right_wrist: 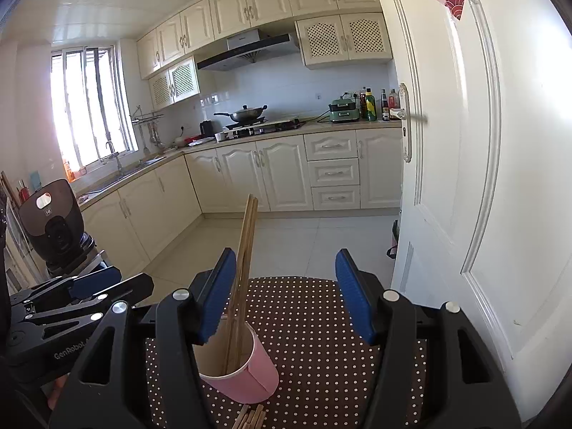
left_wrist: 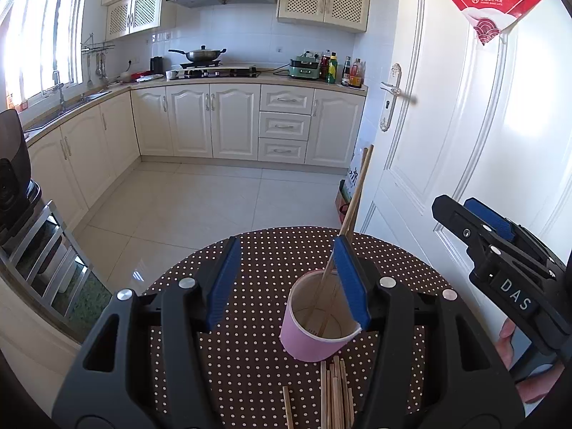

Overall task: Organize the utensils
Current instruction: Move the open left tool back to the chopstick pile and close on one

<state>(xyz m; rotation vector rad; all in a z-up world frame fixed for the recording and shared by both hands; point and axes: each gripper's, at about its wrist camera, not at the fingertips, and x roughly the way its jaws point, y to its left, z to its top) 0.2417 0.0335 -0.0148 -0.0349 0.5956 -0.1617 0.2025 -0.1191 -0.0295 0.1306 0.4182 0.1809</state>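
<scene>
A pink paper cup stands on a round table with a brown dotted cloth. Two wooden chopsticks lean upright in the cup. Several loose chopsticks lie flat on the cloth just in front of it. My left gripper hovers above the table, open and holding nothing, its right pad overlapping the cup's rim. My right gripper is also open and holds nothing, with the cup under its left pad. Each gripper shows at the other view's edge: right, left.
A white door stands open close on the right of the table. A black device on a stand and a metal rack are at the left. Kitchen cabinets and a tiled floor lie beyond.
</scene>
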